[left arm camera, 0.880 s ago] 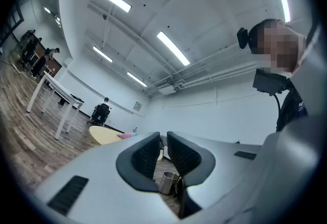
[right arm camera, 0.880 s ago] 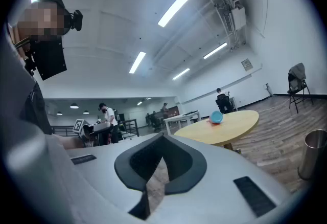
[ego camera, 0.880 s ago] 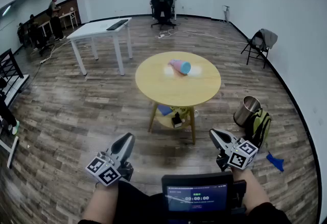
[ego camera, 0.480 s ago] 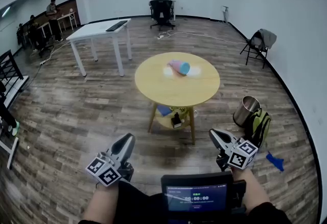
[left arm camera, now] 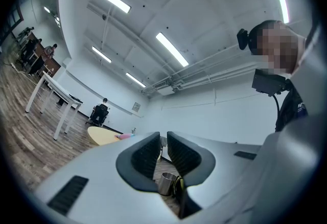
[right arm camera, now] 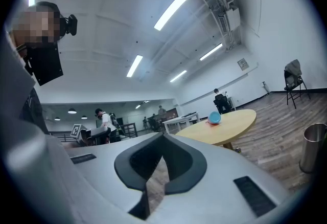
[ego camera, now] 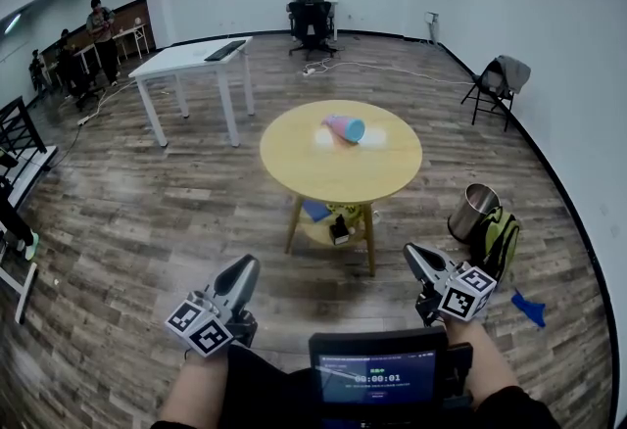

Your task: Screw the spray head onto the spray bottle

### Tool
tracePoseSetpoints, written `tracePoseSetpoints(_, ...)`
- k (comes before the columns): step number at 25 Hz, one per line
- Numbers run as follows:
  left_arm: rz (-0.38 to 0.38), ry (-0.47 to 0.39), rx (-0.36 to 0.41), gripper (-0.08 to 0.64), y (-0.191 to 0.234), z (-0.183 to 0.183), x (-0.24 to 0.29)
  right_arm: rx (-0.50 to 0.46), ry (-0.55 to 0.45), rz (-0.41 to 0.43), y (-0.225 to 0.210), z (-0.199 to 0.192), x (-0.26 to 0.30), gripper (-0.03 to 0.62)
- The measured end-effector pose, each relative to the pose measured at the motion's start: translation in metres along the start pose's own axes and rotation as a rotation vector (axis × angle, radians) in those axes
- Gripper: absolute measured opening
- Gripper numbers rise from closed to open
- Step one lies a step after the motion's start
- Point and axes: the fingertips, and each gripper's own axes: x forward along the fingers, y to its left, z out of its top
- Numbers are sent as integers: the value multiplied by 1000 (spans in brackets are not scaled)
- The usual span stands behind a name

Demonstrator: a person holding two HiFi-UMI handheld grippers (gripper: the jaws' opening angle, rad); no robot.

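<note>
A pink spray bottle with a blue end [ego camera: 345, 128] lies on its side on the round yellow table [ego camera: 333, 172], a few steps ahead of me. Small pale pieces lie next to it, too small to make out. Both grippers are held low by my lap, far from the table. My left gripper [ego camera: 244, 267] and right gripper [ego camera: 412, 255] are shut and hold nothing. In the left gripper view the jaws [left arm camera: 163, 141] stand close together, with the table [left arm camera: 102, 136] far behind. The right gripper view shows the shut jaws [right arm camera: 163, 138] and the bottle [right arm camera: 213, 117] on the table [right arm camera: 230, 125].
A metal bin [ego camera: 473, 212] and a green backpack [ego camera: 497, 239] stand right of the table. A white desk [ego camera: 186, 60] is at the back left, a seated person [ego camera: 311, 1] at the far wall, a folding chair [ego camera: 500, 84] at the right. Small items lie on the table's lower shelf [ego camera: 333, 219].
Both grippers stay where they were, still shut. Only the people at the far left have shifted a little.
</note>
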Motion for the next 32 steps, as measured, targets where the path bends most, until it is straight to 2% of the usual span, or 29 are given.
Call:
tracePoseSetpoints(20,-5,10,7,69,0,1,-2,-15,2,4,1,4,5,12)
tracePoseSetpoints(26,8,27,6,69,35,-8,22,-11,6,5,-29,1,39,12)
tracePoseSetpoints(32,1,68,-30,69,94,-44,91,9,37,-3,-100,-20,91,12)
